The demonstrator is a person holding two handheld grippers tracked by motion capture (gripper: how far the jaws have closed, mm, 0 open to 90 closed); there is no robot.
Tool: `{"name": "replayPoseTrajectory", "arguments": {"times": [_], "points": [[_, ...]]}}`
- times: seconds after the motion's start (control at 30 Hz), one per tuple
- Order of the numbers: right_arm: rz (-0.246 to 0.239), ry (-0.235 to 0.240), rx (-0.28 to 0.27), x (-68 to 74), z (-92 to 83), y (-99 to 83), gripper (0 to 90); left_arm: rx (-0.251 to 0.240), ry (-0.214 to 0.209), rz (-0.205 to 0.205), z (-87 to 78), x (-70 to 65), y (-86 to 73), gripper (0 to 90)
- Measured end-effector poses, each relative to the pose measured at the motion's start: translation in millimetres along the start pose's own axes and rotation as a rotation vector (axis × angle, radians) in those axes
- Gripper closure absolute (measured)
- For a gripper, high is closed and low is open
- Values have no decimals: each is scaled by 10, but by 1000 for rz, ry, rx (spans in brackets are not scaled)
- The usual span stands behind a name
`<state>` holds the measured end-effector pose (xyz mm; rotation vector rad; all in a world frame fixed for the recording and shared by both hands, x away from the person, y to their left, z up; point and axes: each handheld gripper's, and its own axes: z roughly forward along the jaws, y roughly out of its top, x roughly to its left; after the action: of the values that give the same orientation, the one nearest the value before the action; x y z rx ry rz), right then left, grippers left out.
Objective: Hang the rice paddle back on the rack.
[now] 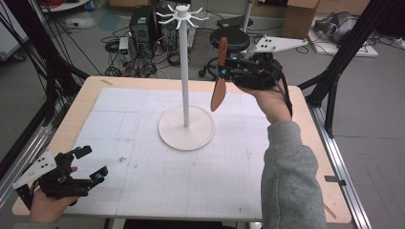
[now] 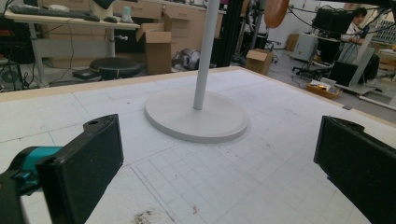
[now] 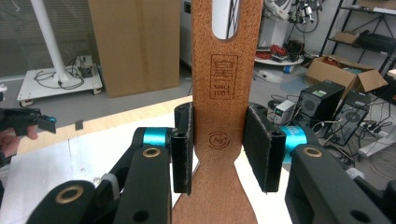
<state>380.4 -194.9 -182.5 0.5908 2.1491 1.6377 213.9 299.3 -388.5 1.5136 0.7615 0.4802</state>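
Right gripper [image 1: 228, 68] holds a wooden spatula [image 1: 219, 76] upright, fingers [image 3: 183, 147] clamped on its handle, slotted end up, above the counter's [image 1: 143, 200] far right. The hook stand [image 1: 186, 67] lies leftward. Left gripper [image 1: 88, 164], fingers wide and empty, rests at the near-left corner.

A lab: computer towers [image 1: 143, 24], floor cables [image 1: 129, 67], cardboard boxes [image 2: 156, 44].
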Motion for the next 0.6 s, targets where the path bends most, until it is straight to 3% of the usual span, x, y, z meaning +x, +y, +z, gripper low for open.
{"name": "replayPoseTrajectory", "arguments": {"times": [0.3, 0.6], "points": [[21, -3, -26, -163, 111, 72, 651, 7, 4, -12, 16, 49, -28, 18], [14, 3, -41, -178, 182, 217, 651, 1, 5, -18, 7, 73, -25, 18]]}}
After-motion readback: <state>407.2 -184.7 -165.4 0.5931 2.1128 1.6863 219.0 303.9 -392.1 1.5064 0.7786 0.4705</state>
